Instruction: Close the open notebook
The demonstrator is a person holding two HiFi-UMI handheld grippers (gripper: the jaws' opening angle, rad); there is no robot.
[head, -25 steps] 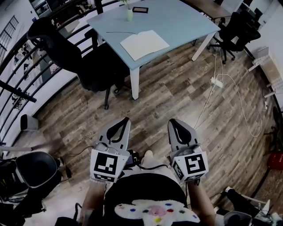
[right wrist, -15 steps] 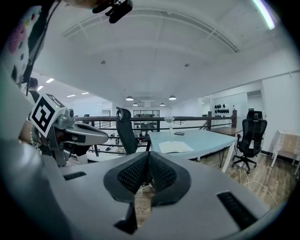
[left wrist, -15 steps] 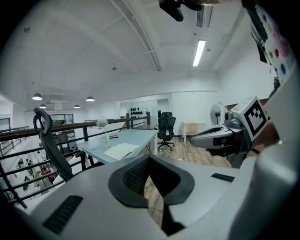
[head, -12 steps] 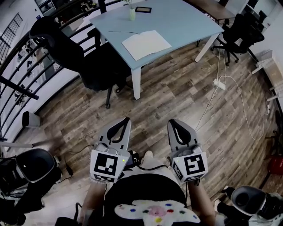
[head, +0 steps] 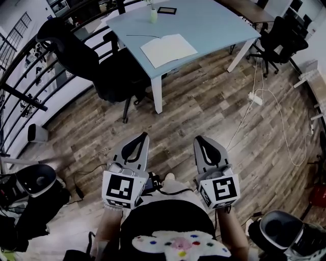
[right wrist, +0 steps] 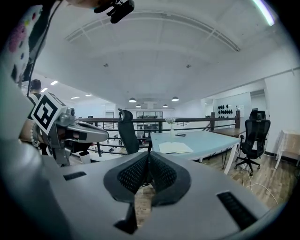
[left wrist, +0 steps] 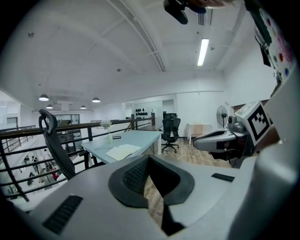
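White pages of the open notebook [head: 168, 50] lay flat on the pale blue counter [head: 214, 23], near its front corner, above a white leg. Its long axis ran roughly from eight o'clock to two o'clock in the head view. I could not make out the fold between the pages from there. A small vase [head: 153, 15] stood beyond it at about eleven o'clock, and a black office chair [head: 86, 56] was drawn up to the counter's side at nine o'clock.

A wide stretch of wooden floor [head: 204, 102] separated the counter from the person. The left claw [head: 144, 136] and the right claw [head: 198, 139] were held side by side close to the body. Each had its jaws together on nothing.

The notebook lay well apart from both, near twelve o'clock: just toward one from the left claw, toward eleven from the right. Neither looked plainly nearer, so the closing probably had to wait on an approach.
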